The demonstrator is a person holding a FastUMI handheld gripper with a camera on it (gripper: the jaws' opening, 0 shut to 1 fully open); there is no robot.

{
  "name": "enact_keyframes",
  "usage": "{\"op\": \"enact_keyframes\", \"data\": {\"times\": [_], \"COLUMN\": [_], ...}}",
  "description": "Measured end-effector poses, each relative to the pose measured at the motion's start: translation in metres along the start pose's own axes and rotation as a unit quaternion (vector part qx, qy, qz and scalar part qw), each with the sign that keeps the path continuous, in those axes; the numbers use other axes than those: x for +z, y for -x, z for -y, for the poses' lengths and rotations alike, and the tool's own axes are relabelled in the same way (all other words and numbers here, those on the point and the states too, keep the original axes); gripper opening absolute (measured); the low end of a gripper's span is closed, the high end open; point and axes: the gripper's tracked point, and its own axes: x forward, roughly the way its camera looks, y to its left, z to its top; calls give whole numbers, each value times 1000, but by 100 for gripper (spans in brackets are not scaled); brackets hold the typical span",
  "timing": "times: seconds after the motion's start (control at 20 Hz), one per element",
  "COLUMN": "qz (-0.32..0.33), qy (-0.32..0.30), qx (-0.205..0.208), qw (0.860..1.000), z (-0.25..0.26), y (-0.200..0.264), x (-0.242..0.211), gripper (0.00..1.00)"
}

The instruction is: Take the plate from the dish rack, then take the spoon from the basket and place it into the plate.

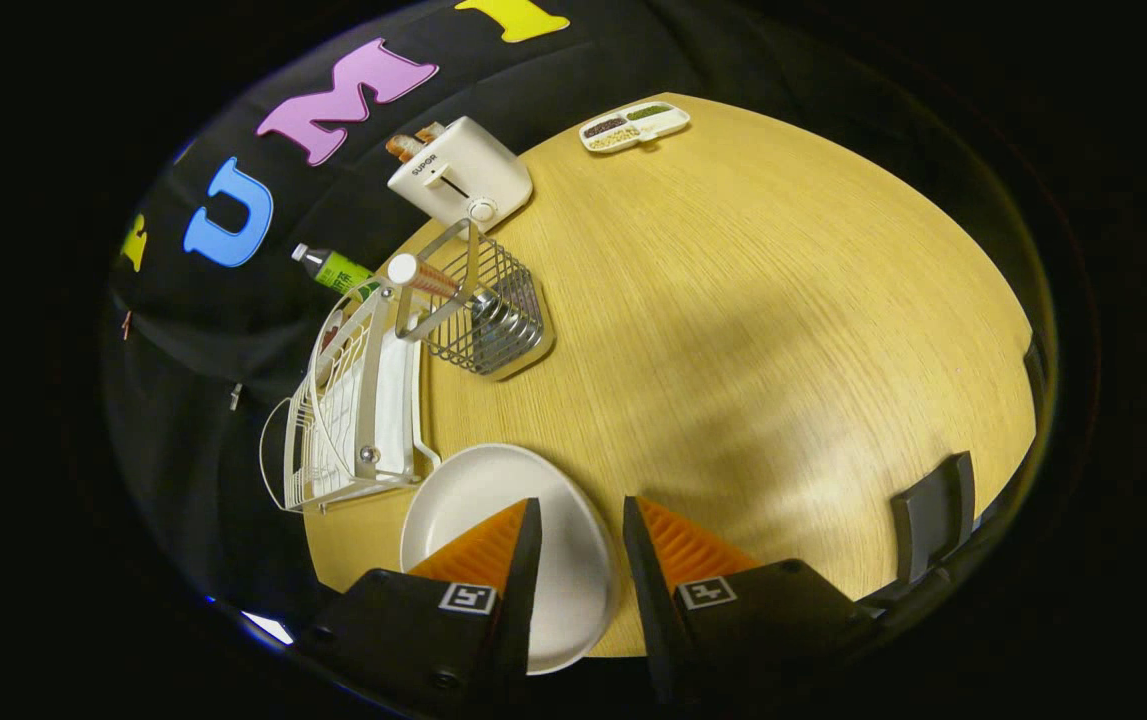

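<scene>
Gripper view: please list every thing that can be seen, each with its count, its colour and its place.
plate: one, white, flat on the table beside the dish rack, partly under the fingers
dish rack: one, white wire, at the table's edge
basket: one, grey wire, just beyond the dish rack
spoon: one, wooden-handled, standing tilted in the basket
toaster: one, white, beyond the basket
bottle: one, green, lying behind the dish rack
snack tray: one, white, at the table's far edge
table: one, light wood
gripper: one, fingers apart above the plate, holding nothing
</scene>
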Motion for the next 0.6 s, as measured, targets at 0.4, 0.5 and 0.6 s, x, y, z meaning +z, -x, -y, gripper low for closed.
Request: {"op": "enact_keyframes", "data": {"times": [0.4,0.5,0.6], "qz": [31,42,58], "qy": [7,12,19], "qx": [-28,-23,-14], "qw": [999,999,998], "z": [9,3,-6], "y": [16,22,34], "x": [17,24,32], "gripper": [95,97,97]}}
